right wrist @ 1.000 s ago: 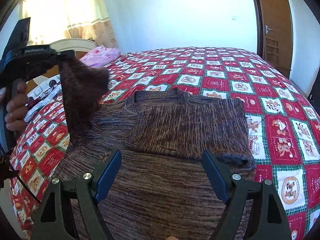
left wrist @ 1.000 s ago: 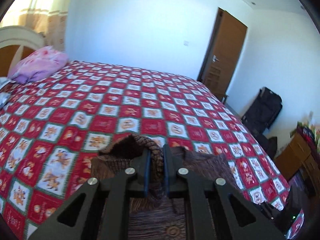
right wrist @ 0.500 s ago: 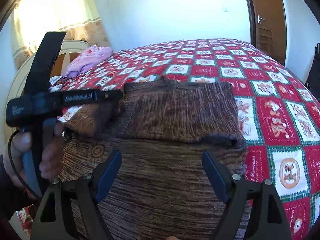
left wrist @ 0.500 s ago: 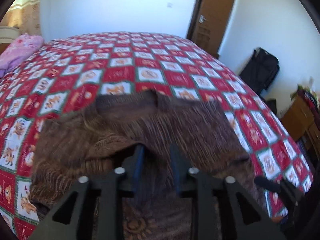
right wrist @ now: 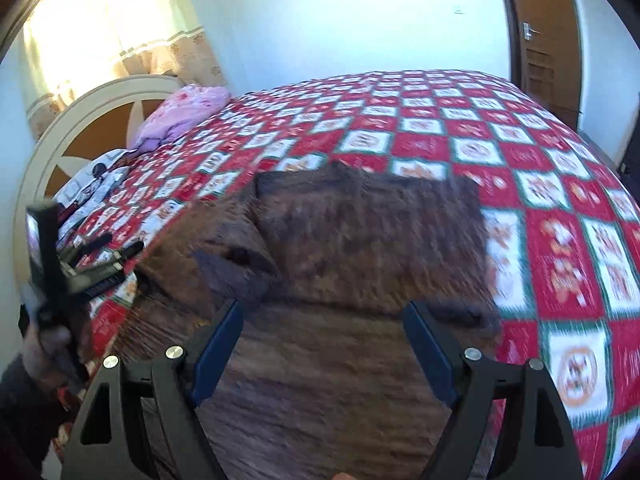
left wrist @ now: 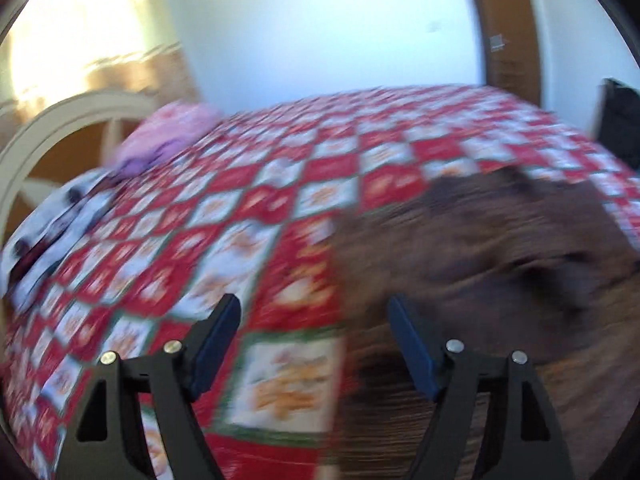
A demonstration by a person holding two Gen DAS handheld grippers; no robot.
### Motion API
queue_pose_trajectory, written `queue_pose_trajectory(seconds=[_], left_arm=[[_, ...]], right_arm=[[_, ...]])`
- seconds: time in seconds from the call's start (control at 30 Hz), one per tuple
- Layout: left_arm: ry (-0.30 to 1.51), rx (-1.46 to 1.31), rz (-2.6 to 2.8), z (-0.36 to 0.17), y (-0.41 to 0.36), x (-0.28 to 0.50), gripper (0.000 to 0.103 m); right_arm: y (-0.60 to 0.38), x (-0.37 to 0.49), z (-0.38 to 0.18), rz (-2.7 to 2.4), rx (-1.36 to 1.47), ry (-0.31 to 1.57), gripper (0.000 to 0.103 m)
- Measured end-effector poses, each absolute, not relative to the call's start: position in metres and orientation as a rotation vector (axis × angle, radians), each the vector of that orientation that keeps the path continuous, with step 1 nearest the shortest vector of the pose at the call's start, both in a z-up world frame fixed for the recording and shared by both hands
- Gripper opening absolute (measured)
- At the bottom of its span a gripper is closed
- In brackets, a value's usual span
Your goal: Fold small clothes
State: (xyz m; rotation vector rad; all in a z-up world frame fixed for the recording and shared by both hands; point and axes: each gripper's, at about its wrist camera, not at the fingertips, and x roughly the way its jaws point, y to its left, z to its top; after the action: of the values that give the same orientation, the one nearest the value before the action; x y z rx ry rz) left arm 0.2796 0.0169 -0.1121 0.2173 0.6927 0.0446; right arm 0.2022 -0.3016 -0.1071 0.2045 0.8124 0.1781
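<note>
A brown knitted sweater (right wrist: 360,264) lies on the red patterned bedspread (right wrist: 560,208), with both sleeves folded in over its body. My right gripper (right wrist: 322,320) is open and empty, above the sweater's lower part. My left gripper (left wrist: 314,318) is open and empty, over the sweater's left edge (left wrist: 480,248) and the bedspread (left wrist: 224,216). The left gripper also shows at the far left of the right wrist view (right wrist: 116,258). The left wrist view is blurred by motion.
A pink pillow (right wrist: 180,116) and a white headboard (right wrist: 80,120) are at the far left. White printed cloths (right wrist: 92,184) lie by the pillow. A brown door (right wrist: 540,40) is at the far right. A black bag (left wrist: 620,120) stands by the wall.
My left gripper carried the left sleeve over the sweater's body, let it go and opened. It has swung away to the left. The right gripper stayed open above the sweater.
</note>
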Motion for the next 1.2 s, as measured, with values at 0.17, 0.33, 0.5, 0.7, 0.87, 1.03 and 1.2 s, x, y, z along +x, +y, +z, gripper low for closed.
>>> queue_pose_trajectory(seconds=[0.17,0.33,0.5,0.7,0.87,1.03,1.2], left_arm=[[0.778,0.125,0.015,-0.141,0.032,0.285,0.079],[0.8,0.135,-0.006,-0.145,0.029,0.286,0.081],[0.841,0.098,-0.027,-0.15,0.034,0.289,0.084],[0.842,0.072,-0.039,-0.151,0.037,0.288,0.085],[0.839,-0.004,-0.069,-0.151,0.048,0.288,0.086],[0.843,-0.035,-0.082,-0.152,0.051,0.29,0.086],[0.834,-0.063,-0.094,-0.152,0.055,0.289,0.086]], right_arm=[[-0.258,0.247,-0.098,0.23,0.144,0.842,0.083],[-0.19,0.282,-0.122,0.285,-0.06,0.949,0.082],[-0.219,0.31,-0.144,-0.016,-0.109,0.953,0.077],[-0.313,0.307,-0.136,-0.251,0.118,0.942,0.077],[-0.279,0.308,-0.122,0.107,0.249,0.897,0.077],[-0.264,0.351,-0.155,0.135,0.308,0.998,0.068],[-0.253,0.352,-0.163,0.161,0.261,1.005,0.012]])
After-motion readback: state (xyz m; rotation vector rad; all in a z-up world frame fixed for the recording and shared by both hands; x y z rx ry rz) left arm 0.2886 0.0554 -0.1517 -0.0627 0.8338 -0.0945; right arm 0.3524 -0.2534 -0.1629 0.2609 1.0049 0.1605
